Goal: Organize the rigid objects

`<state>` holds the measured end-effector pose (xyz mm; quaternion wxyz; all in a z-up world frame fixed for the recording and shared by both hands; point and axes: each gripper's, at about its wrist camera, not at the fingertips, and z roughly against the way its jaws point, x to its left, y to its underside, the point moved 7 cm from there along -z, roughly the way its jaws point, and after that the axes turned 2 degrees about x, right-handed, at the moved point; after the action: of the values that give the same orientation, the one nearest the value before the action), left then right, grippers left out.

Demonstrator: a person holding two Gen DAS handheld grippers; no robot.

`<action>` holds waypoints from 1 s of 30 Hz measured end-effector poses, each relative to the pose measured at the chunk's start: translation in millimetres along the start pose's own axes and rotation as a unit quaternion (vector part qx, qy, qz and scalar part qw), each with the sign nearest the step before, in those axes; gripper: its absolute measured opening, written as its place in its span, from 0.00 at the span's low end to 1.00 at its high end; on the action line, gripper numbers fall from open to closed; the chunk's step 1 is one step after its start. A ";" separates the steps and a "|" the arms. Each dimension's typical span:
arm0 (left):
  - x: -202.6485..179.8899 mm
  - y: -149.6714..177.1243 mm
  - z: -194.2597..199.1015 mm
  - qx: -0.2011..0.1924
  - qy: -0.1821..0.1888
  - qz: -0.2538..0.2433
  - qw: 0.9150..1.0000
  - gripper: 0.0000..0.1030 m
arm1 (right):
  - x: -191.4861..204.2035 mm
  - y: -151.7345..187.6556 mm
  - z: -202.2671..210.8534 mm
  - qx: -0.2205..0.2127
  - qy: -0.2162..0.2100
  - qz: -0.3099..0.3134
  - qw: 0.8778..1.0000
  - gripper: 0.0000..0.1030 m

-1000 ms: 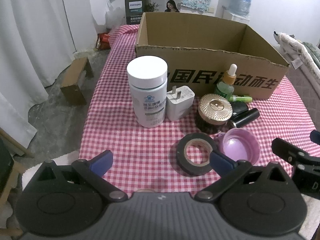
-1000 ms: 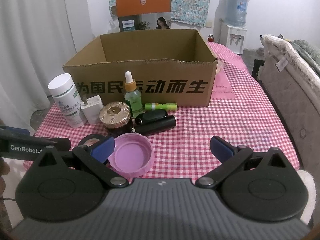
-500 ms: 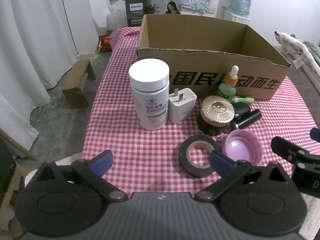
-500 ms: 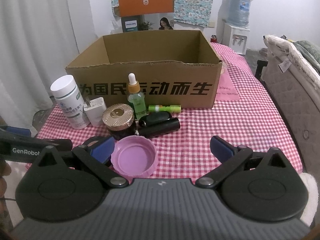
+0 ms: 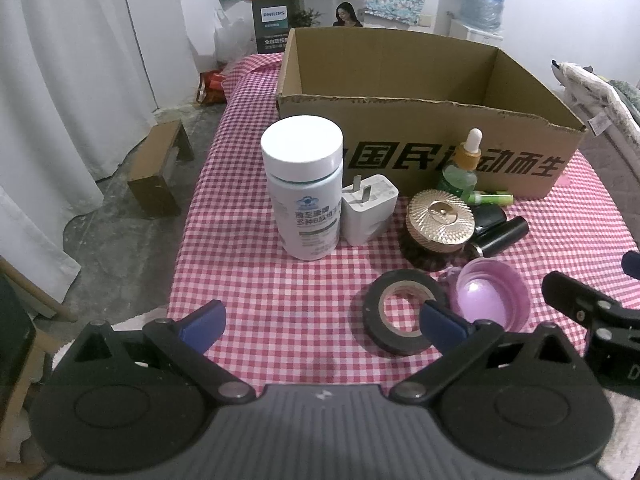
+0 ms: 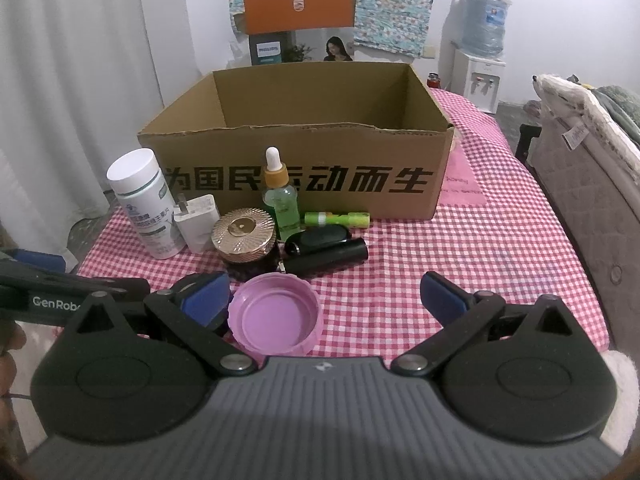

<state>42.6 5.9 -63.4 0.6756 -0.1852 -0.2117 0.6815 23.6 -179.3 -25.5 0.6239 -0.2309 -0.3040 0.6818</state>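
An open cardboard box (image 5: 420,152) (image 6: 296,160) stands on the checked table. In front of it are a white pill bottle (image 5: 304,192) (image 6: 142,204), a white charger (image 5: 368,208) (image 6: 198,222), a gold-lidded jar (image 5: 440,220) (image 6: 245,236), a green dropper bottle (image 5: 460,172) (image 6: 280,196), a green tube (image 6: 336,219), two black cylinders (image 5: 500,234) (image 6: 326,260), a black tape roll (image 5: 400,312) and a purple lid (image 5: 490,298) (image 6: 276,314). My left gripper (image 5: 322,324) is open and empty, near the tape. My right gripper (image 6: 322,300) is open and empty, over the purple lid.
A brown stool (image 5: 160,172) stands on the floor left of the table. A sofa edge (image 6: 592,152) runs along the right. An orange Philips carton (image 6: 300,28) and a water dispenser (image 6: 482,64) stand behind the box.
Both grippers have drawn back and risen slightly, so the objects sit a little lower and further off. Both stay open; nothing was picked up.
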 end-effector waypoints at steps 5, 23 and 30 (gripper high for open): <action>1.1 0.6 -1.1 0.002 0.000 0.000 1.000 1.00 | 0.2 0.3 -0.9 0.000 -0.001 0.000 1.000 0.99; 0.7 2.3 -19.7 0.023 -0.004 -0.004 1.000 1.00 | 0.7 0.4 -10.6 0.004 -0.015 0.000 1.000 0.99; -7.9 5.3 -29.5 0.026 0.012 -0.019 0.999 1.00 | -3.7 4.1 -18.0 0.008 -0.023 -0.006 1.000 0.99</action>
<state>54.2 -0.8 -91.3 0.6955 -0.1720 -0.1892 0.6715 33.6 -180.8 -41.3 0.6226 -0.2089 -0.3142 0.6856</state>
